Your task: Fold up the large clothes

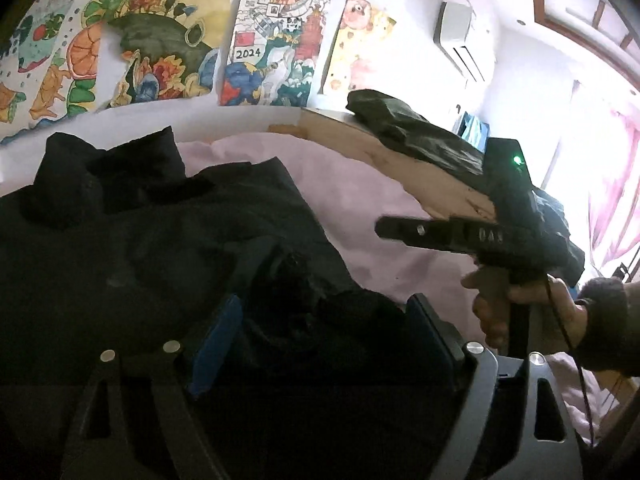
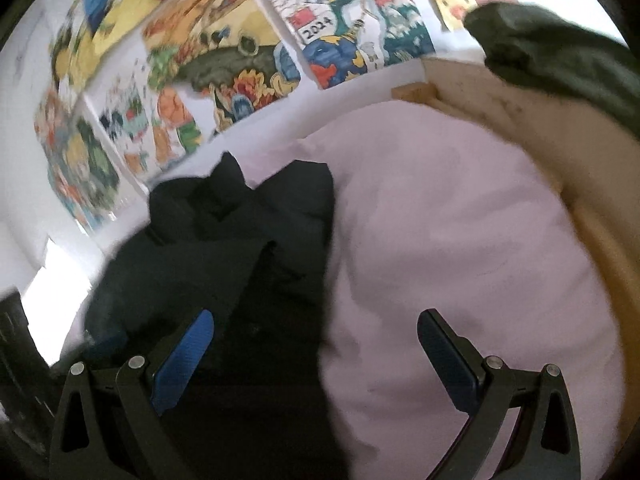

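Observation:
A large black garment [image 1: 140,240] lies spread on a pink bed sheet [image 1: 380,200], its far end bunched into peaks near the wall. My left gripper [image 1: 324,340] is low over its near edge, jaws wide. A crumpled fold of the black cloth sits loose between the blue pads [image 1: 218,344]. In the right wrist view the garment [image 2: 240,240] covers the left half of the sheet [image 2: 460,240]. My right gripper [image 2: 316,354] is open, with one finger over the cloth's right edge and the other over bare sheet. It also shows side-on as the right gripper [image 1: 404,231], held by a hand [image 1: 520,308].
A pale wooden bed frame [image 2: 520,120] curves round the sheet's far right, with a dark green cloth [image 2: 560,52] draped on it. Colourful drawings [image 1: 272,48] cover the white wall behind. An air conditioner [image 1: 460,40] and pink curtains [image 1: 612,200] are at the right.

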The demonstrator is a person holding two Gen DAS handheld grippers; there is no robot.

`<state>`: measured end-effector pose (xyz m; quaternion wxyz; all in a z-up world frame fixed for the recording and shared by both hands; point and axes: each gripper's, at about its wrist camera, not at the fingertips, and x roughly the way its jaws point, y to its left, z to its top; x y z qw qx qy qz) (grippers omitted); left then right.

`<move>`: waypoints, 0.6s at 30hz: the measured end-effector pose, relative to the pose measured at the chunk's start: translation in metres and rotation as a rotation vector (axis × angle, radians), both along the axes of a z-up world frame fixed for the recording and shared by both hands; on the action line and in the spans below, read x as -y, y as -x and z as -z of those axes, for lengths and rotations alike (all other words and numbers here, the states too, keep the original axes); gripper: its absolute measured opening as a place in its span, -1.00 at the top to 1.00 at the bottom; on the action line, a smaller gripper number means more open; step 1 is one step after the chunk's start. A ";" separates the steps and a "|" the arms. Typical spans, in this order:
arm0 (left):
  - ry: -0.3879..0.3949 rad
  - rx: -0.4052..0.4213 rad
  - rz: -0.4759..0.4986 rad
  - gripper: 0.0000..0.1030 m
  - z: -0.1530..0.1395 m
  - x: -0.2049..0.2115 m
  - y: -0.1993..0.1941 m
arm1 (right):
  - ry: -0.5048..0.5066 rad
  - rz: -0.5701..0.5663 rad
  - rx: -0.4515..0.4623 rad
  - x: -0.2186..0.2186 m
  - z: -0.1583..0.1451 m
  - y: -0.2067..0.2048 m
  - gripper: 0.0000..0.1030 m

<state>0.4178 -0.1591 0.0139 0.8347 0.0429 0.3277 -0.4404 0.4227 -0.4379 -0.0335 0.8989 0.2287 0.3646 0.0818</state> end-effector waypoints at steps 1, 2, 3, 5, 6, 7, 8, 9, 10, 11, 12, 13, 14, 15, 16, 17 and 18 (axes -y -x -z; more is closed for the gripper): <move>-0.006 0.002 -0.010 -0.56 -0.005 -0.004 0.002 | -0.022 0.000 -0.007 -0.001 0.000 -0.001 -0.99; -0.015 0.008 -0.022 -0.56 -0.008 -0.009 0.003 | -0.042 -0.006 -0.013 -0.003 0.000 -0.003 -0.98; -0.028 0.018 -0.045 -0.56 -0.012 -0.015 0.003 | -0.051 -0.012 -0.010 -0.005 -0.001 -0.003 -0.87; -0.061 0.035 -0.105 -0.56 -0.018 -0.033 0.002 | -0.050 -0.031 -0.009 -0.013 -0.006 -0.005 -0.61; -0.074 0.040 -0.128 -0.56 -0.018 -0.041 0.001 | -0.047 -0.042 -0.010 -0.018 -0.007 -0.007 -0.47; -0.097 0.049 -0.170 -0.56 -0.022 -0.054 -0.001 | -0.049 -0.055 -0.014 -0.022 -0.008 -0.010 -0.38; -0.124 0.059 -0.222 -0.56 -0.024 -0.068 -0.005 | -0.057 -0.070 -0.023 -0.027 -0.009 -0.015 -0.33; -0.138 0.066 -0.255 -0.56 -0.023 -0.077 -0.007 | -0.065 -0.077 -0.028 -0.030 -0.008 -0.017 -0.24; -0.160 0.072 -0.326 -0.56 -0.024 -0.096 -0.014 | -0.077 -0.090 -0.038 -0.035 -0.007 -0.021 -0.18; -0.165 0.067 -0.381 -0.56 -0.023 -0.111 -0.019 | -0.079 -0.106 -0.053 -0.042 -0.006 -0.027 -0.17; -0.162 0.056 -0.440 -0.56 -0.022 -0.128 -0.026 | -0.071 -0.117 -0.068 -0.047 -0.004 -0.031 -0.10; -0.158 0.044 -0.506 -0.56 -0.019 -0.144 -0.032 | -0.059 -0.130 -0.083 -0.054 -0.003 -0.036 0.00; -0.155 0.034 -0.550 -0.56 -0.016 -0.156 -0.037 | -0.048 -0.139 -0.098 -0.060 0.000 -0.040 0.02; -0.150 0.014 -0.602 -0.56 -0.012 -0.171 -0.044 | -0.032 -0.148 -0.126 -0.066 0.004 -0.044 0.24; -0.140 -0.012 -0.656 -0.56 -0.008 -0.190 -0.052 | -0.014 -0.144 -0.148 -0.072 0.007 -0.048 0.53; -0.141 -0.025 -0.692 -0.56 -0.005 -0.202 -0.058 | 0.011 -0.129 -0.160 -0.075 0.009 -0.049 0.64; -0.157 -0.029 -0.724 -0.56 -0.002 -0.213 -0.062 | 0.038 -0.120 -0.163 -0.077 0.010 -0.048 0.85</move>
